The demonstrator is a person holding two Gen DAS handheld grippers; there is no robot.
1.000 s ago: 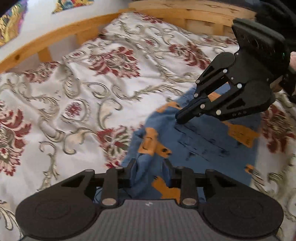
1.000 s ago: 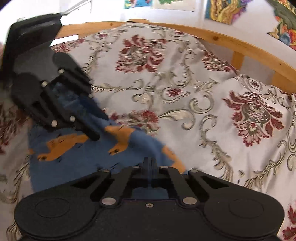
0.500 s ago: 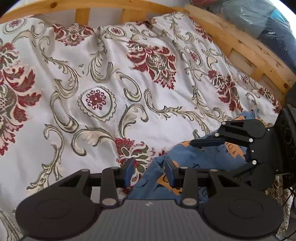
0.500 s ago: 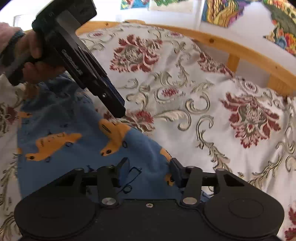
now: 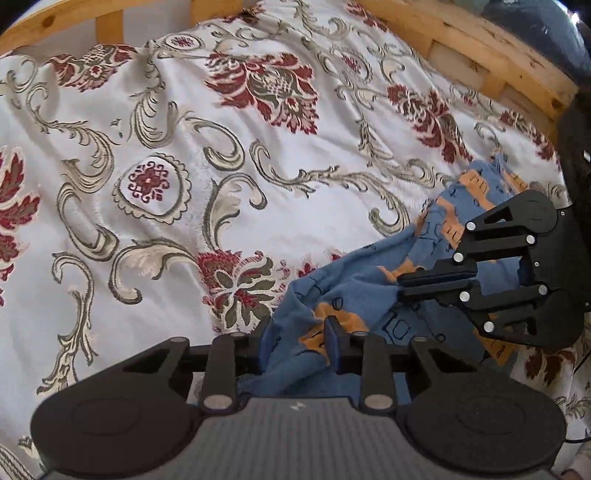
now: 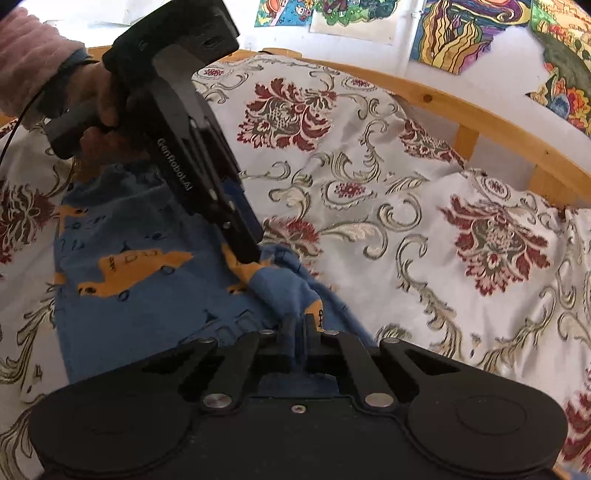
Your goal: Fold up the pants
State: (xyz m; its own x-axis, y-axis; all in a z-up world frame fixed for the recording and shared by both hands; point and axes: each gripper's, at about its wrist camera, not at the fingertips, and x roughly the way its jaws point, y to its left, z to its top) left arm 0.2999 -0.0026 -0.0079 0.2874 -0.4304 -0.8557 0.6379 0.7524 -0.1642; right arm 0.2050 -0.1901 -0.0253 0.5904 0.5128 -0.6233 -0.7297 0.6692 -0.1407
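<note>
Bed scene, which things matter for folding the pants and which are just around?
In the job: pants; left claw; right claw.
Just around: bedspread; bed frame; wall drawings.

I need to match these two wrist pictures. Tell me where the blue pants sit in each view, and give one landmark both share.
Left wrist view: blue pants lie lower right, running from between the left gripper fingers toward the right gripper.
Right wrist view: blue pants fill the lower left, bunched at the right gripper.
Shared landmark: the wooden bed frame behind the floral bedspread.
</note>
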